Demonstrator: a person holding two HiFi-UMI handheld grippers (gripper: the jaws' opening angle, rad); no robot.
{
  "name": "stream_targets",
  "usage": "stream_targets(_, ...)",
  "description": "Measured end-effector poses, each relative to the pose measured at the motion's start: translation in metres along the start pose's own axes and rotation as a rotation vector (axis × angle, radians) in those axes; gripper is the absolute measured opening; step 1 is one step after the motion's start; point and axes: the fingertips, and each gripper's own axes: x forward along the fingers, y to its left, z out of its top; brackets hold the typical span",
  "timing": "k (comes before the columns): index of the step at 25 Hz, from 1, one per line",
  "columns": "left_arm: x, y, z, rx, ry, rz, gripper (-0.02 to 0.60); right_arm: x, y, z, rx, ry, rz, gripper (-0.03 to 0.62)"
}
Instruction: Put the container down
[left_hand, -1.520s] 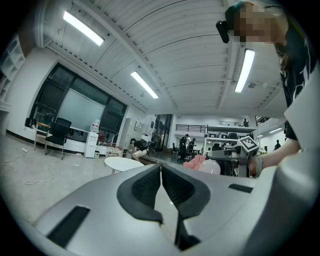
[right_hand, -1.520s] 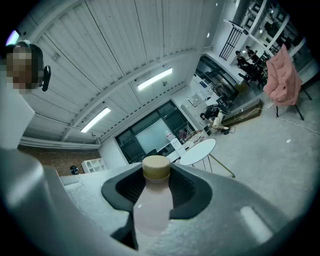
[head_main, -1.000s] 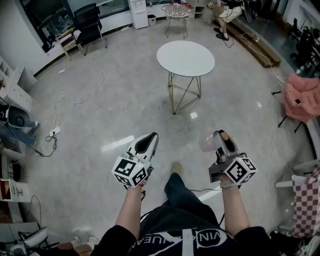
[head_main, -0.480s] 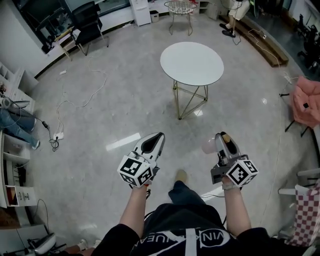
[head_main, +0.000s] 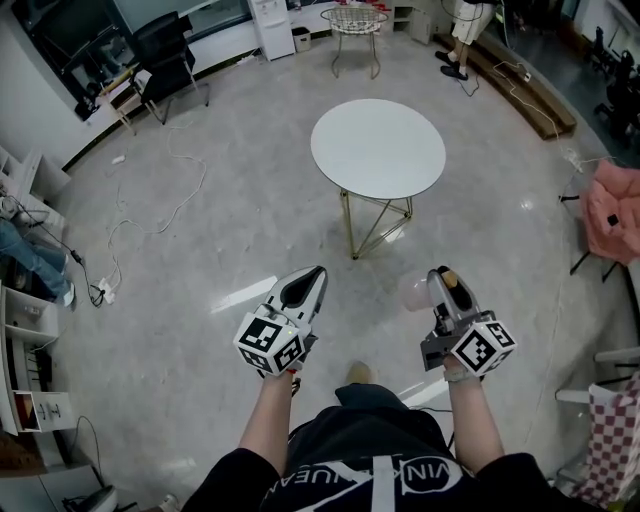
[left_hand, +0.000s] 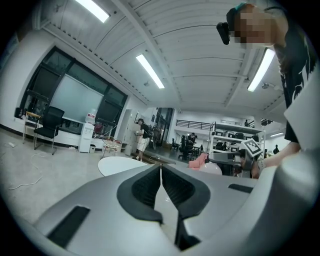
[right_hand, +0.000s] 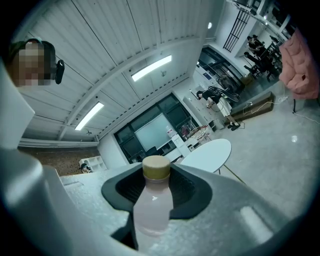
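Observation:
The container is a pale translucent bottle (right_hand: 154, 205) with a tan cap (right_hand: 156, 167). My right gripper (right_hand: 156, 176) is shut on it, its dark pads pressing the bottle's neck on both sides. In the head view the bottle (head_main: 415, 292) sticks out to the left of the right gripper (head_main: 440, 272), held over the floor at about waist height. My left gripper (head_main: 315, 270) is held beside it, its jaws (left_hand: 161, 169) shut with nothing between them. A round white table (head_main: 378, 148) on thin gold legs stands ahead of both grippers and also shows in the right gripper view (right_hand: 210, 152).
A black chair (head_main: 165, 50) and a wire side table (head_main: 355, 20) stand at the back. A person (head_main: 465, 20) stands beyond the table. Cables (head_main: 150, 190) trail over the grey floor at left. A pink cloth (head_main: 615, 210) hangs on a stand at right.
The person has walked forward, so the round table and floor have shifted down the view. Both grippers keep their place and their grip; the bottle stays held.

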Motion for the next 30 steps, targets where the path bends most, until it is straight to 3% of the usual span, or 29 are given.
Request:
stream_targets(16,0.042,0.034,-0.012,-0.021,0.041,0.039,0.015,0.045,-0.042,0.009,-0.004,0.040,0.004,0.135)
stream_targets(30,0.123,0.077,-0.003,-0.028,0.045,-0.020,0.015,0.107,-0.082,0.027,-0.011,0.040,-0.039,0.135)
